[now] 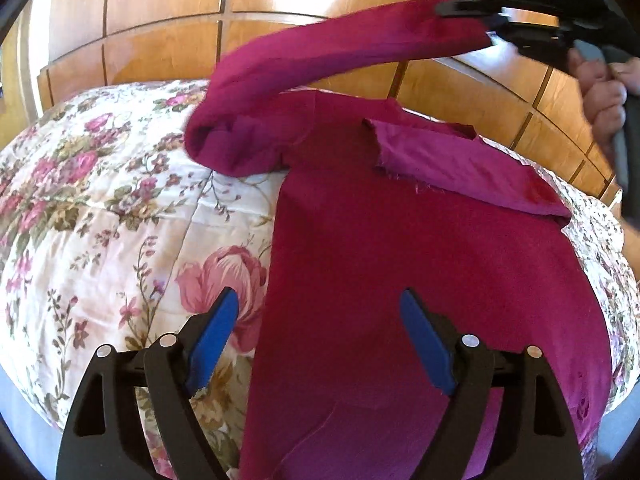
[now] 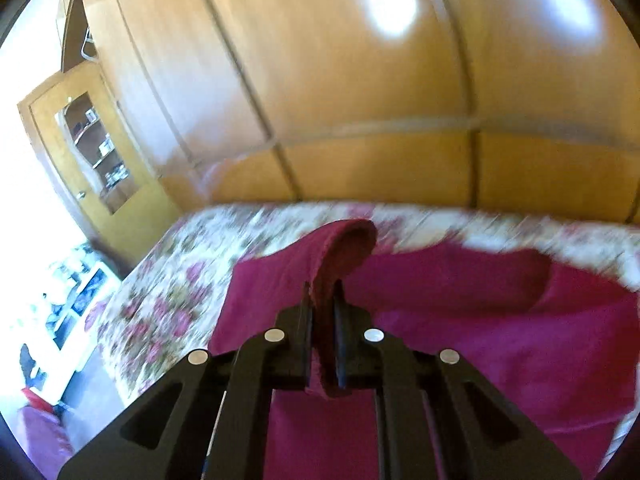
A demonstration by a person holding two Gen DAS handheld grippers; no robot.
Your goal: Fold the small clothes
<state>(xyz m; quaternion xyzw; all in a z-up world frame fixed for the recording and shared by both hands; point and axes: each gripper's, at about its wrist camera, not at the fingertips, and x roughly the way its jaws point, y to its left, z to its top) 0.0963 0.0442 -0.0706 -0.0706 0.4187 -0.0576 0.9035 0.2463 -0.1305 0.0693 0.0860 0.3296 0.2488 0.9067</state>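
A magenta long-sleeved top [image 1: 420, 264] lies on a floral quilt [image 1: 100, 208]; it also shows in the right wrist view [image 2: 480, 320]. Its left sleeve [image 1: 320, 52] is lifted and stretched up to the right. My right gripper [image 1: 448, 7] is shut on the sleeve's cuff, held in the air over the top; in its own view [image 2: 323, 296] the sleeve [image 2: 344, 248] runs between the shut fingers. The other sleeve [image 1: 460, 168] lies folded across the body. My left gripper [image 1: 320, 300] is open and empty, hovering over the top's left edge near the hem.
The quilt covers a bed that ends at a wooden panelled wardrobe [image 1: 168, 32] behind it. A wooden door with a glass pane [image 2: 92, 152] stands at the left in the right wrist view. A person's hand [image 1: 604, 96] holds the right gripper.
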